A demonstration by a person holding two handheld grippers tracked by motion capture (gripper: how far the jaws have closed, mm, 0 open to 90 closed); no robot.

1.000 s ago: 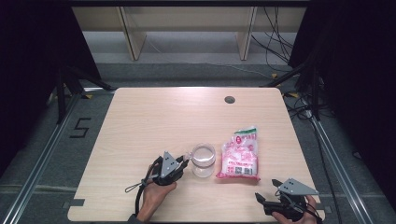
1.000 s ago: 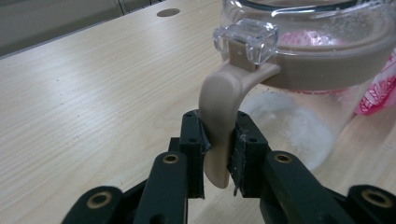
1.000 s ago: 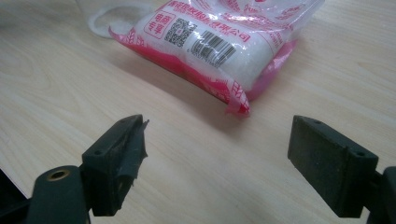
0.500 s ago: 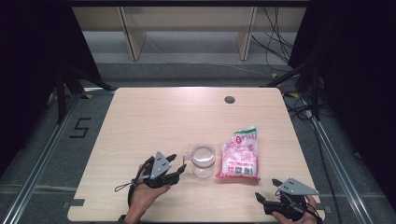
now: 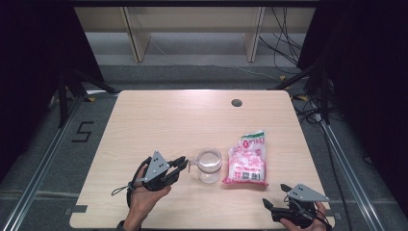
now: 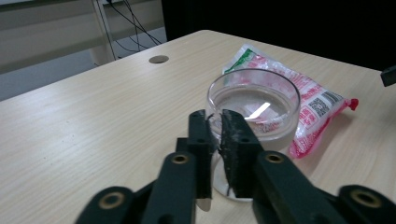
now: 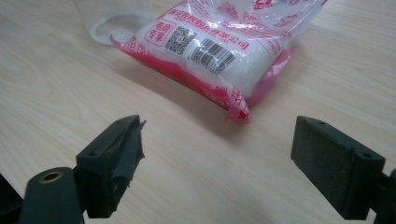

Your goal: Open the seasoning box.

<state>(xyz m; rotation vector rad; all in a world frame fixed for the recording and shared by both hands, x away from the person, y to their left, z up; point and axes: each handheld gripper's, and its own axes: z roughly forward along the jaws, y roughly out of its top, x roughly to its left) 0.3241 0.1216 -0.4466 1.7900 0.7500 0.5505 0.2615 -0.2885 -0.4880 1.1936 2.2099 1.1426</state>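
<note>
Left gripper [image 6: 214, 122] pinching the handle of the clear glass mug [image 6: 254, 114], jaws having just closed on it.

Light wooden table [image 5: 183, 120] bears the pink-and-white plastic packet [image 5: 246, 159] at its 5 o'clock, long axis running 12 to 6; just beside it at 9 o'clock stands the upright mug, handle [image 5: 193, 162] pointing to 9 o'clock. Right gripper [image 7: 217, 154] rests with jaws spread at the packet's 5 o'clock.

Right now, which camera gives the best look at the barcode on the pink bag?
The right gripper view: the barcode is close and sharp on the pink bag. The high view shows the whole bag, its print too small to read. The left gripper view shows the bag partly behind the glass cup.
</note>
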